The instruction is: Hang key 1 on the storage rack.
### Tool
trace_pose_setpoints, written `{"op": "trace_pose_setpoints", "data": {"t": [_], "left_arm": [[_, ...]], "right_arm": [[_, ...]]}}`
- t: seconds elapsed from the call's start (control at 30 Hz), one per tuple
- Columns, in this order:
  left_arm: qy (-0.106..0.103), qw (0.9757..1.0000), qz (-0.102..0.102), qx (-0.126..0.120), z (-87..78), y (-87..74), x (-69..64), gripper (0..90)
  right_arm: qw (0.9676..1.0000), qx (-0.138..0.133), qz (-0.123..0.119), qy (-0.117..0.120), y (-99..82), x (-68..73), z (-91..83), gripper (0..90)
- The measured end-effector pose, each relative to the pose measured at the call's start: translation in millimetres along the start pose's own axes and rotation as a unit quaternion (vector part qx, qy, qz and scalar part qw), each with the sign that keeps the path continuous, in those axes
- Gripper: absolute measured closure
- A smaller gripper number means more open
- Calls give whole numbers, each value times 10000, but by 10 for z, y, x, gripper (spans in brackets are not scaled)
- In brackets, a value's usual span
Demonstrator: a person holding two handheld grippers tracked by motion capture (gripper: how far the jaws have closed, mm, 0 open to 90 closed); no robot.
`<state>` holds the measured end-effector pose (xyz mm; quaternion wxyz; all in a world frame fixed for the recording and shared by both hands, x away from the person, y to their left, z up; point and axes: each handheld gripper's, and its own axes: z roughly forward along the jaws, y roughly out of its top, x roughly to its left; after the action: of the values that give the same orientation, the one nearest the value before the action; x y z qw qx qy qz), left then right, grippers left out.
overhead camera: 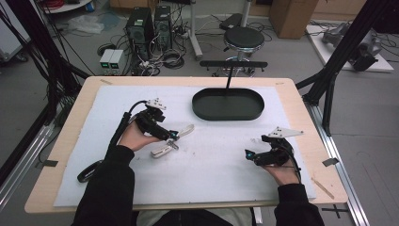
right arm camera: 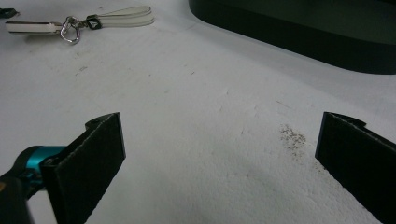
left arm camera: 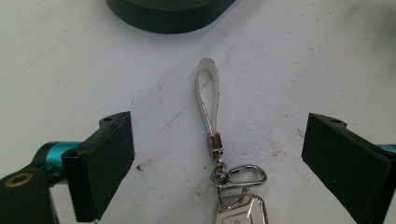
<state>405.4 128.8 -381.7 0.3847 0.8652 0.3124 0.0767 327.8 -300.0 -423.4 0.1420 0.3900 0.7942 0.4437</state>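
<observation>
Key fob with strap (overhead camera: pixel 171 141) lies on the white mat (overhead camera: pixel 216 174), left of centre in the high view, long axis running lower left to upper right: white fob body low, pale strap loop (overhead camera: pixel 187 130) toward the black oval tray (overhead camera: pixel 228 104).

Left gripper (overhead camera: pixel 175 136) sits right over the fob's middle, jaws spread wide and holding nothing. In the left gripper view the strap (left arm camera: pixel 208 100) runs straight up the frame between the two black jaws, along the line of sight; ring and clip (left arm camera: pixel 238 176) are at lower centre, and the fob body (left arm camera: pixel 240 212) is cut off by the bottom edge. Neither jaw touches it. Judgement: the jaws straddle the axis crosswise, so closing would catch the clip end.

Right gripper (overhead camera: pixel 249 154) rests at the right of the mat, well apart from the fob, also open and empty. The left one is much nearer.

The right gripper view gives the side-on profile: fob (right arm camera: pixel 79 22) flat on the mat in its upper left, tray wall (right arm camera: pixel 299 39) at upper right. The left gripper view gives the centring between the jaws, which the high view blurs.
</observation>
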Motion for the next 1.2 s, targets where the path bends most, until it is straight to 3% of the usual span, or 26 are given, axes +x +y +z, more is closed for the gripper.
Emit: {"op": "trace_pose_setpoints", "data": {"t": [0.23,0.37,0.63,0.97,1.2], "left_arm": [[-96,9999,-57,-7,174,91,7,99],[-158,9996,-15,224,277,152,27,105],[-172,9989,57,433,469,263,-15,113],[3,9963,-9,857,634,224,26,208],[44,9950,-9,998,671,199,20,308]], "right_arm": [[10000,1,-4,2,0,0,1,7],[10000,50,-53,-4,-6,2,17,7],[10000,32,-33,9,-9,-14,3,7],[10000,54,-25,39,-13,-17,3,7],[9998,158,-30,73,-18,-10,23,8]]}}
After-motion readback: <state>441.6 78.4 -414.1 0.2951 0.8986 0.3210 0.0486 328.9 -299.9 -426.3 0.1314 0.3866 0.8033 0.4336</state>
